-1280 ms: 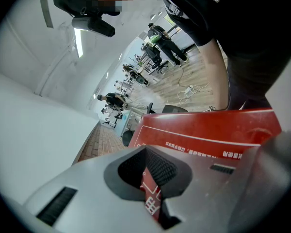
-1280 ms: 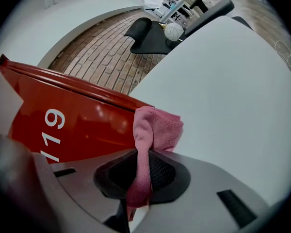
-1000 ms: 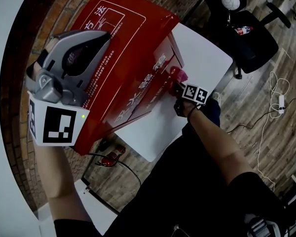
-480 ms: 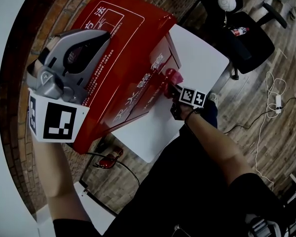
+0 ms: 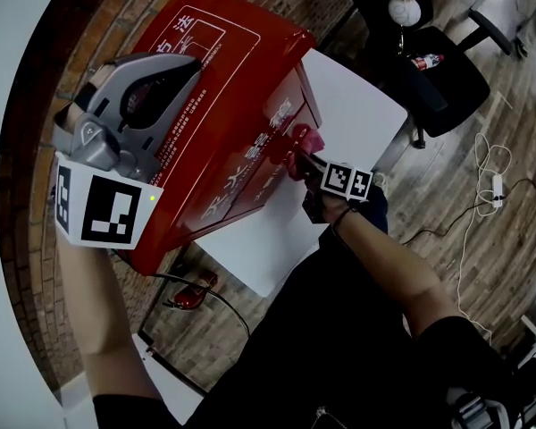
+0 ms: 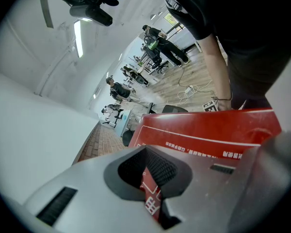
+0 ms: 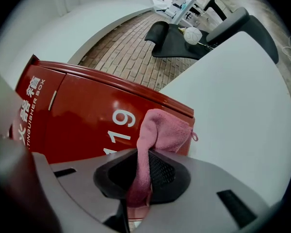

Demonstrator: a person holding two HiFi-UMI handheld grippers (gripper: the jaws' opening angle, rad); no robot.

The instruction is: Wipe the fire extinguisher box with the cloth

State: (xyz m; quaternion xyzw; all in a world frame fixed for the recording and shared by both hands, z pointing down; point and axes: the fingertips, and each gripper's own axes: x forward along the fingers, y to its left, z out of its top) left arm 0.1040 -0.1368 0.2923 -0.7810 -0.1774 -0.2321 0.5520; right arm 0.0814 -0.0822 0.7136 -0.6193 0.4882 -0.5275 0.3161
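A red fire extinguisher box (image 5: 223, 88) stands on a white table (image 5: 357, 96), on the side nearest a brick wall (image 5: 98, 25). White lettering covers its top and front. A pink cloth (image 5: 305, 139) is bunched against the front face, close to the box's right-hand corner; the right gripper view shows it just beside the white digits "119".

The right gripper (image 5: 297, 157) has its jaws clamped on the lower part of the cloth, and the loose upper fold rests on the red panel. Over the last second this gripper and the cloth have travelled up the front face, from low on the panel toward its upper edge. That looks like one upward wiping stroke, so the wipe seems to be under way, with most of the front not yet covered.

The left gripper (image 5: 183, 65) sits over the box's top and has not shifted. Its jaws are fully closed and hold nothing — only the printed red top shows past them.

A black chair (image 5: 438, 70) stands beyond the table.
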